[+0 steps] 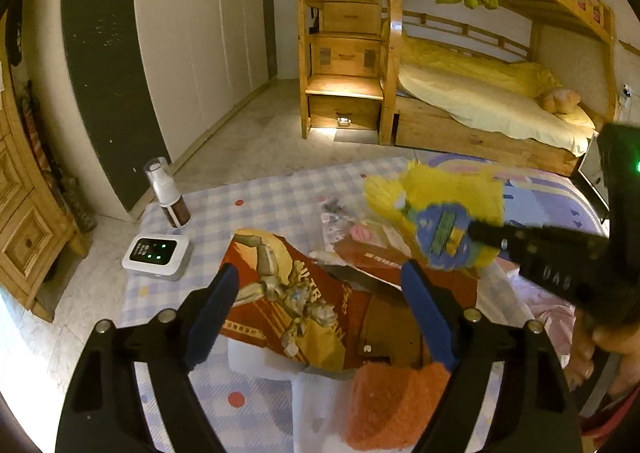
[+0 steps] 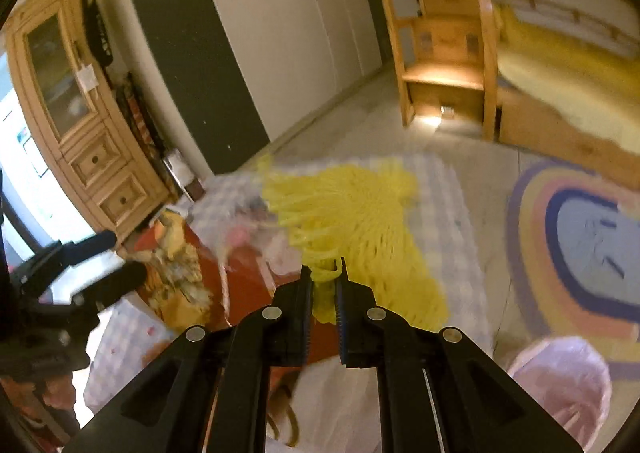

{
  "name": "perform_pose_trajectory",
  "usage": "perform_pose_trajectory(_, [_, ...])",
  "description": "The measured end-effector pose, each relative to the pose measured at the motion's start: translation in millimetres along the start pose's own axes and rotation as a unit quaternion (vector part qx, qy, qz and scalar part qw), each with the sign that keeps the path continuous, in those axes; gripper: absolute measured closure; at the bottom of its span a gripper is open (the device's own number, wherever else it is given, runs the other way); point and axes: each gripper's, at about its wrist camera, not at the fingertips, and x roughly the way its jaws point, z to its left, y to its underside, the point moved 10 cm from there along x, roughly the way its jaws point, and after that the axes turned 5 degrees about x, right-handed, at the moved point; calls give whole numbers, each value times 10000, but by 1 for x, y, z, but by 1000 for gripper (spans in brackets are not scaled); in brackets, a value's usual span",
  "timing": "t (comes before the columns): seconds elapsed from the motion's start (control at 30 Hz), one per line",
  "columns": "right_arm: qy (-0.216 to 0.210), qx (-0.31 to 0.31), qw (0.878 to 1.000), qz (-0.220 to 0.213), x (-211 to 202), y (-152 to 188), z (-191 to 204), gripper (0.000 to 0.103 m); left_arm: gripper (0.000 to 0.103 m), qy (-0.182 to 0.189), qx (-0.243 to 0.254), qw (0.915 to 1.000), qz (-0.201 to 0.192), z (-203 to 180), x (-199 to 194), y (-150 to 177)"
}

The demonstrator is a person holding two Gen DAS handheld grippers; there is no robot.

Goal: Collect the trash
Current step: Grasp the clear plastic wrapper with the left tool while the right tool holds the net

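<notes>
My right gripper point(image 2: 324, 279) is shut on a yellow mesh fruit net point(image 2: 360, 221) and holds it up above the checked cloth. In the left wrist view the net point(image 1: 436, 197) hangs from the right gripper's tip point(image 1: 472, 231) and carries a blue-green label. My left gripper point(image 1: 320, 289) is open above a torn red-and-orange printed paper bag point(image 1: 296, 293) that lies on the cloth. An orange fuzzy piece point(image 1: 392, 401) lies just below it. Crumpled clear wrappers point(image 1: 352, 225) lie behind the bag.
A checked blue-white cloth point(image 1: 280, 193) covers the floor. On it stand a brown spray bottle point(image 1: 168, 193) and a white device with green lights point(image 1: 156, 253). A pink plastic bag point(image 2: 560, 381) lies at the right. A bunk bed point(image 1: 460, 93), a wardrobe point(image 1: 200, 33) and a wooden cabinet point(image 2: 80, 113) surround it.
</notes>
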Motion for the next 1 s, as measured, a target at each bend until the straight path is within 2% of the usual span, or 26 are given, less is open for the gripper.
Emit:
perform_pose_trajectory(0.3, [-224, 658, 9974, 212, 10, 22, -25, 93, 23, 177, 61, 9994, 287, -11, 38, -14])
perform_pose_trajectory(0.47, [-276, 682, 9970, 229, 12, 27, -26, 93, 23, 211, 36, 9978, 633, -13, 69, -18])
perform_pose_trajectory(0.67, [-341, 712, 9966, 225, 14, 25, -30, 93, 23, 462, -193, 9930, 1068, -13, 98, -18])
perform_pose_trajectory(0.77, [-364, 715, 9966, 205, 13, 25, -29, 93, 41, 497, -223, 9920, 1142, -13, 102, -16])
perform_pose_trajectory(0.8, [-369, 717, 9966, 192, 13, 25, -28, 93, 53, 567, -276, 9916, 1131, -13, 100, -17])
perform_pose_trajectory(0.9, [-356, 719, 9967, 146, 10, 23, -29, 93, 76, 542, -324, 9937, 931, -11, 89, -22])
perform_pose_trajectory(0.97, [-341, 727, 9967, 67, 5, 20, -29, 93, 78, 542, -304, 9957, 687, -14, 77, -30])
perform_pose_trajectory(1.0, [-326, 720, 9969, 32, 2, 18, -29, 93, 84, 571, -293, 9964, 545, -16, 69, -35])
